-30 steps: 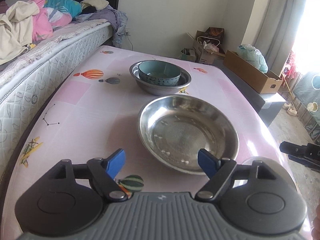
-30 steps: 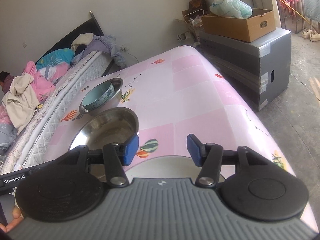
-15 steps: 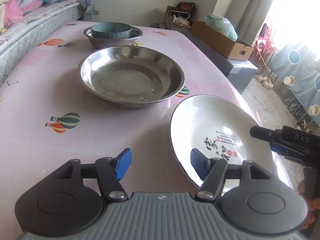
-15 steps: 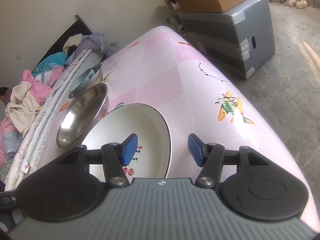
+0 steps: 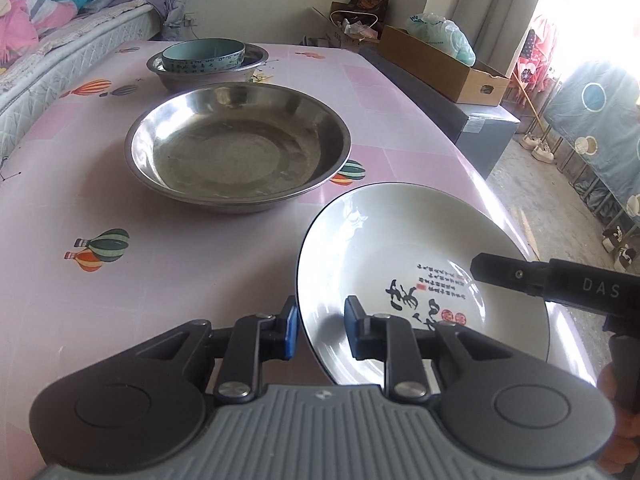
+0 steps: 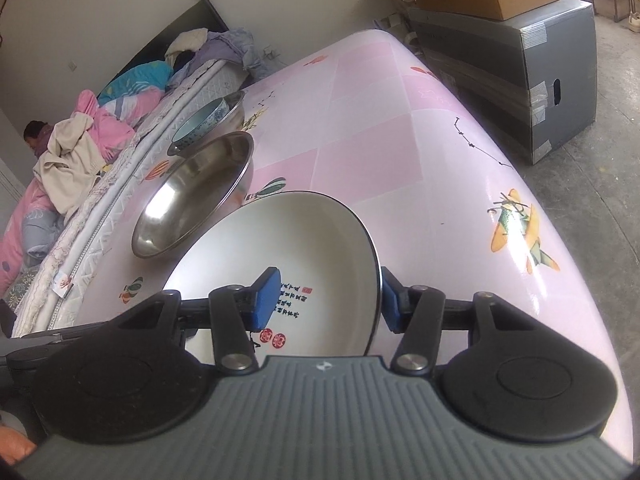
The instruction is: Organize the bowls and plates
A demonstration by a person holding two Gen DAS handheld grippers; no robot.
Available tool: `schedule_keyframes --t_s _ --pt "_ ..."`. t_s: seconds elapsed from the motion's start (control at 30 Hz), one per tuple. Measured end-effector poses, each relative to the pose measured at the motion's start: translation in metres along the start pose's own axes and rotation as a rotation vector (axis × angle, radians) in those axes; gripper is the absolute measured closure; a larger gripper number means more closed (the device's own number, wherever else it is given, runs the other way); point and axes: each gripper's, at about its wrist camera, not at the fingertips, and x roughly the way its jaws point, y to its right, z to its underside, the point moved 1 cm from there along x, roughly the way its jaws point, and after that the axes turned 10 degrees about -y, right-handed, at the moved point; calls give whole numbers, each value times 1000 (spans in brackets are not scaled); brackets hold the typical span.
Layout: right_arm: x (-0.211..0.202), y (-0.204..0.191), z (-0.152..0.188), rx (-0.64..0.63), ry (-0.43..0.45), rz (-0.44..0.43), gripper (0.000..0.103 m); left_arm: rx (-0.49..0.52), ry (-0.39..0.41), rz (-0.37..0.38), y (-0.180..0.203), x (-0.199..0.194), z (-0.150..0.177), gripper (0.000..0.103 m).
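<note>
— What has been altered in the last second?

— The left gripper (image 5: 318, 332), which was aimed a second ago at the steel basin (image 5: 238, 146) with its fingers wide apart, has been swung toward the white plate (image 5: 404, 268). Its blue pads are now set astride the plate's near rim, lower centre of the left wrist frame, one outside and one inside. A narrow gap is still seen beside the rim, so no grip is judged to have been made yet.

— And the other side?

— The right gripper (image 6: 326, 298) has been brought over the same plate (image 6: 276, 256); one pad is seen inside the dish, the other just outside its right rim, with the fingers parted and nothing clamped.

— Where are the task's things?

— The plate is lying on the pink table (image 5: 60, 168), lower right of the left frame. The basin is just beyond it at centre, and the blue bowl (image 5: 204, 54) is nested in a smaller steel bowl (image 5: 256, 60) at upper centre.

— What follows for the task?

— A two-sided pickup is judged to be prepared, probably for stacking the plate with the other dishes.
</note>
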Motion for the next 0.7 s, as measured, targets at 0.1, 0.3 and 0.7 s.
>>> schedule_keyframes --t_s 0.1,0.3,0.7 --pt "-2 -6 4 -4 -20 0 50 -11 -10 7 -7 -6 6 78" --pt "2 -33 20 -41 -69 -19 48 -75 10 -19 -33 -27 26 76" --pt "28 -111 43 -151 -169 -84 46 -193 58 -78 -96 -56 47 71"
